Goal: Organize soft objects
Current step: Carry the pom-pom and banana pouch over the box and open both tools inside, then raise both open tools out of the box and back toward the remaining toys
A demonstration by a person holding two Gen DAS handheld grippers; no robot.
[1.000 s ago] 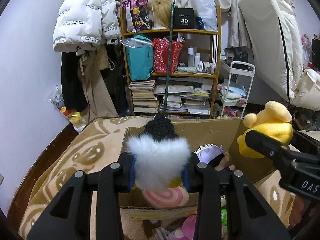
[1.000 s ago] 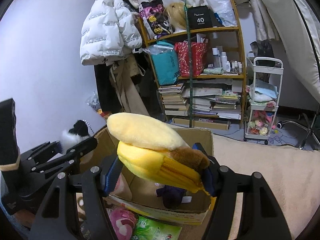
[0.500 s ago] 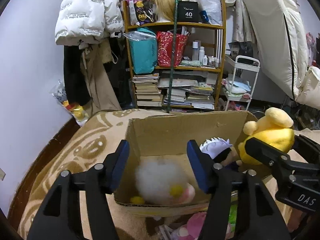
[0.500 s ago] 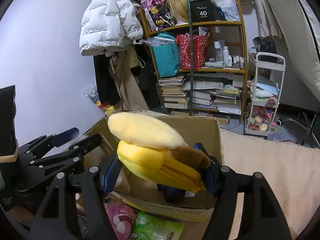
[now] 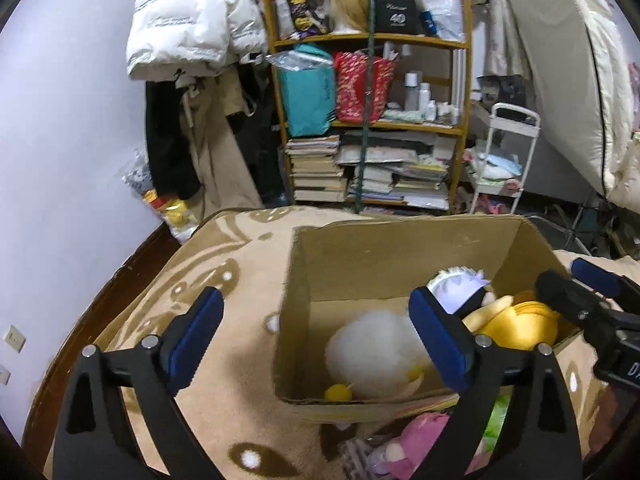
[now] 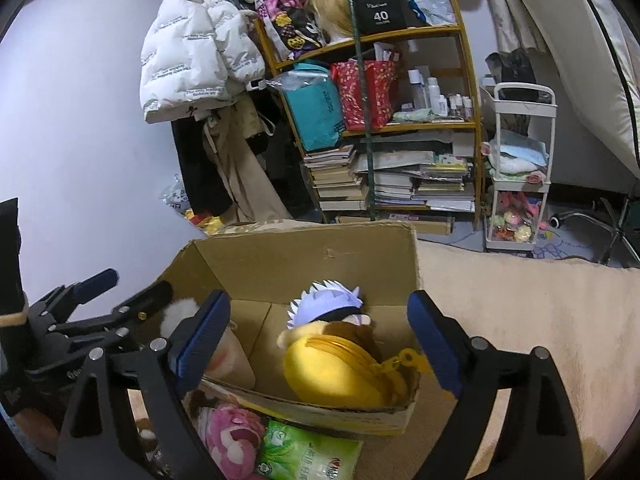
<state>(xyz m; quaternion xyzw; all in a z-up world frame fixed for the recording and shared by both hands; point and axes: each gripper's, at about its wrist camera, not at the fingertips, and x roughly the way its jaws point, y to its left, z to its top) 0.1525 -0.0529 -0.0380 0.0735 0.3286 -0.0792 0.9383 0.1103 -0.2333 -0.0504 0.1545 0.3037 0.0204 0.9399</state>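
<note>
Hanging over the near edge of the cardboard box [image 6: 312, 256], both claws are spreading their jaws with nothing between the pads. The left claw [image 5: 316, 336] is released above the white fluffy plush [image 5: 372, 356], which lies in the box's near left corner; its lower part is cut off by the box wall. The right claw [image 6: 320, 340] is likewise released above the yellow plush [image 6: 336, 376] in the near right corner, whose shape is hard to make out. Behind it a white-haired doll [image 6: 326, 306] shows only its head. Outside the near wall, on the blanket [image 5: 224, 280], a pink plush [image 6: 232, 436] and a green packet [image 6: 308, 456] are partly hidden by the claw arms. Far off stands a cluttered bookshelf [image 6: 400, 128], with a white cart [image 6: 520, 168] beside it
</note>
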